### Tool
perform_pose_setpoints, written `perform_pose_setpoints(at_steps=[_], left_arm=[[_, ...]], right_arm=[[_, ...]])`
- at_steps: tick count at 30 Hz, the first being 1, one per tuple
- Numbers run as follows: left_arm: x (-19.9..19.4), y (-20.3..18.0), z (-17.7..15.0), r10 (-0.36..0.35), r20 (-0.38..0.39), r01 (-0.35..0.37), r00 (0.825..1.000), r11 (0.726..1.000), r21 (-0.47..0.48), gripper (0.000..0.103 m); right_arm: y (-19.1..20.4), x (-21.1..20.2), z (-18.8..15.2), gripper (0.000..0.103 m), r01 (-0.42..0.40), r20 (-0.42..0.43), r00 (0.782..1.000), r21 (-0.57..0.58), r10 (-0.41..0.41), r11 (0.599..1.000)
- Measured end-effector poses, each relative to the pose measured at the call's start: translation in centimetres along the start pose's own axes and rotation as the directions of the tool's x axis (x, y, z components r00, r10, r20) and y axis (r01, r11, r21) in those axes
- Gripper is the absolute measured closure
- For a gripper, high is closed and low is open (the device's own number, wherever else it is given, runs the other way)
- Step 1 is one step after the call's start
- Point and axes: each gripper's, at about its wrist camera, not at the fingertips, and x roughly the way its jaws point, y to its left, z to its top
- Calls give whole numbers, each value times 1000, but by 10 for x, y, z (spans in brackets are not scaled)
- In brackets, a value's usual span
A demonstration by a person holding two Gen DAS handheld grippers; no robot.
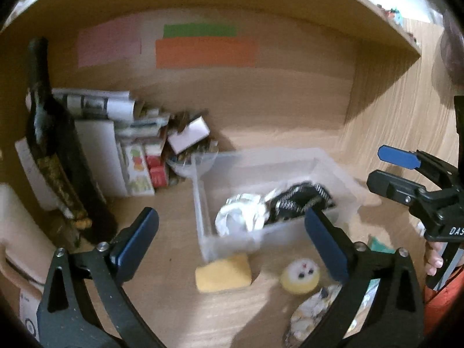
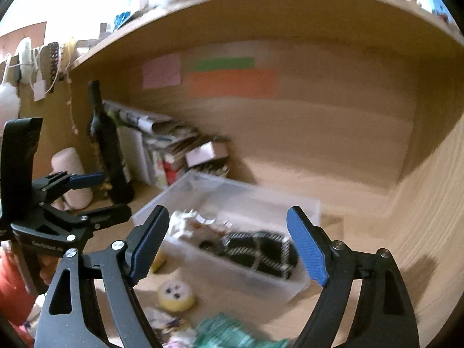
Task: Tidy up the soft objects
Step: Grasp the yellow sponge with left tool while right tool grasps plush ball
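Note:
A clear plastic bin (image 1: 342, 171) (image 2: 301, 282) stands on the wooden desk. It holds a white crumpled soft item (image 1: 240, 217) (image 2: 185, 224) and a black-and-white patterned cloth (image 1: 298, 200) (image 2: 261, 249). In front of it lie a yellow sponge (image 1: 223, 272), a round yellow-and-white plush (image 1: 300, 275) (image 2: 175, 291), a pale patterned soft item (image 1: 313, 310) and a green cloth (image 2: 226, 333). My left gripper (image 1: 232, 237) is open and empty above the sponge. My right gripper (image 2: 229, 243) is open and empty above the bin; it also shows in the left wrist view (image 1: 385, 168).
A dark bottle (image 1: 55, 150) (image 2: 107, 145), stacked boxes and papers (image 1: 130, 150) (image 2: 168, 145) crowd the back left corner. A pale cylinder (image 2: 72, 174) stands left. Coloured paper sheets (image 1: 203, 49) are stuck on the back panel. A shelf overhangs above.

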Motion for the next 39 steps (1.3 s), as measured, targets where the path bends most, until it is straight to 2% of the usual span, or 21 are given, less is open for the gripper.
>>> perform_pose_setpoints(at_steps=[7,14,16,21,23,24,25,28,33,39], left_arm=[[25,10,-39,15,-150,-16,989,1000,-4,1],[43,14,-58,-15,-226,12,974,1000,-18,1],[48,13,-60,-32,-245,27,969,999,-23,11],[61,11,-65,-49,-288,46,956,999,-18,26],[65,13,-68,-64,-307,60,949,998,-24,36],[66,14,-69,-72,-315,66,947,997,-28,43],[67,15,-70,-73,-314,67,947,997,-30,44],[61,16,-72,-78,-297,73,952,997,-27,48],[45,10,-69,-66,-249,67,966,998,-7,49],[22,8,-52,-73,-175,74,982,997,-5,49]], right_arm=[[17,28,-34,22,-49,-117,992,33,53,998],[25,54,-59,22,-86,-237,967,58,97,995],[28,59,-64,22,-96,-268,957,54,107,994],[33,73,-74,37,-119,-333,935,32,123,992],[33,80,-79,52,-127,-356,925,33,130,991],[33,83,-81,56,-136,-366,920,36,140,990],[34,85,-82,60,-137,-369,919,36,141,990],[34,81,-82,61,-133,-349,928,28,135,991],[32,70,-74,61,-122,-306,944,25,124,992],[21,48,-56,61,-94,-222,970,45,102,995]])
